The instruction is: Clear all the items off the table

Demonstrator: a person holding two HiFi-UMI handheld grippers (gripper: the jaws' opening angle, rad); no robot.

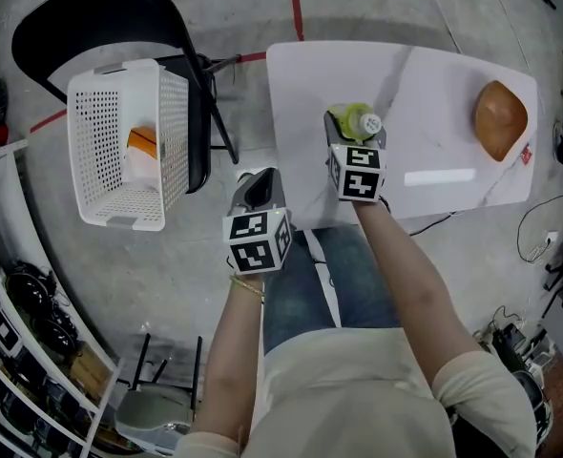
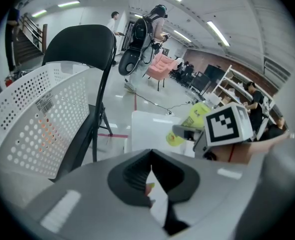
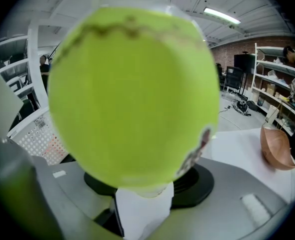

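My right gripper (image 1: 354, 130) is shut on a yellow-green bottle (image 1: 352, 117) with a white cap, held above the near left part of the white table (image 1: 434, 79). In the right gripper view the bottle (image 3: 132, 94) fills most of the picture. From the left gripper view the same bottle (image 2: 196, 118) shows beside the right gripper's marker cube. My left gripper (image 1: 256, 187) hangs off the table's left edge, over the floor, shut with nothing in it. A brown bowl (image 1: 500, 119) sits at the table's far right.
A white perforated basket (image 1: 119, 146) rests on a black folding chair (image 1: 100, 12) to the left of the table, with an orange item (image 1: 141, 142) inside. The person's legs are under the table's near edge. Shelving lines the left side.
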